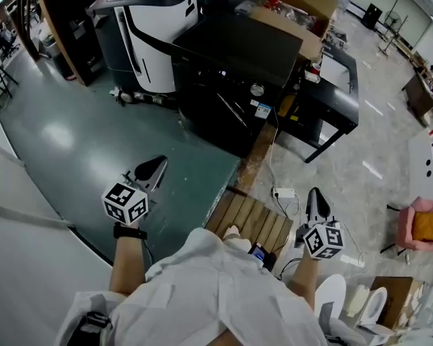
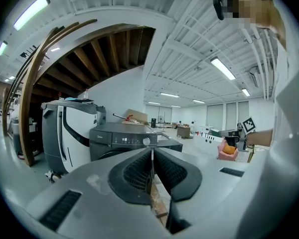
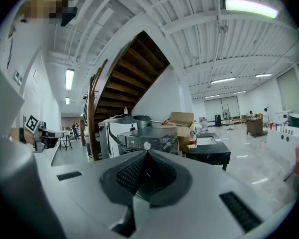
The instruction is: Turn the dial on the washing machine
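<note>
**Dial well ahead, both jaws closed and empty**

The dark washing machine (image 1: 234, 85) stands in the upper middle of the head view, well apart from both grippers. Its round silver dial (image 1: 257, 89) sits high on the front, toward the right. The left gripper (image 1: 157, 164) and right gripper (image 1: 315, 193) both have their jaws pressed together on nothing. I judge the dial to be a rigid, smooth knob that turns in stiff clicks. I would spread the jaws and pinch its rim squarely on opposite sides so it doesn't slip.
</note>
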